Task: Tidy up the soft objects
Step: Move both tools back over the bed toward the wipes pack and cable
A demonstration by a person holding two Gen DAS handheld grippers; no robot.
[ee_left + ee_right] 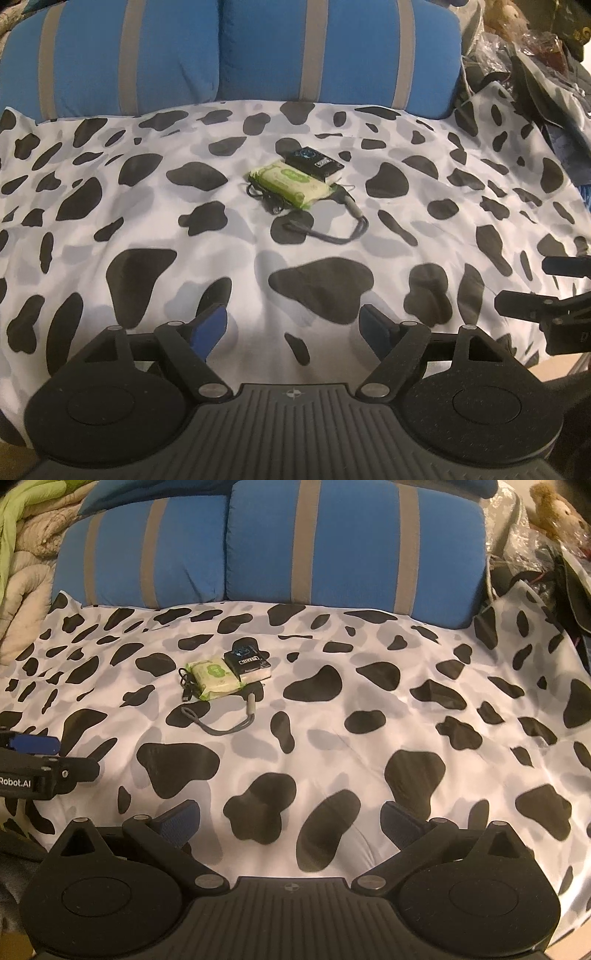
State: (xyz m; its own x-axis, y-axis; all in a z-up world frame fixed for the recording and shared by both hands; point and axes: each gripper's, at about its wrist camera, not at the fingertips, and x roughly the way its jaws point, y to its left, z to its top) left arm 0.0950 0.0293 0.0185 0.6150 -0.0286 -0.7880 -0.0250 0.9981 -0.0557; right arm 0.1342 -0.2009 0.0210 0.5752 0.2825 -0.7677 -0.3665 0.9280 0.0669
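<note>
- Nearest, the left claw (291, 325) hangs wide over the near edge of the bed, with only the cow-print sheet (147, 206) showing between its blue pads.
- The right claw (290, 821) is beside it on the right, equally wide and empty, also tilted down at the sheet.
- In the middle of the bed lies a small cluster: a green pack of wipes (290, 182), a black box (314, 162) touching its far right side, a black cable (258, 194) tucked at its left, and a grey strap (340, 227) curling toward the near side.
- At the far end two blue pillows (332, 51) with grey stripes stand side by side against the head of the bed.
- Far right is a heap of bags and clothes (524, 74); in the right wrist view a quilt (22, 554) is bunched far left.
- Judgement: the step in hand looks like reaching in for a soft thing, probably the pillows or the sheet.
- To do it well, pass above the cluster so nothing is dragged, take a pillow by a corner, and pinch enough cloth that the filling does not slip free.
</note>
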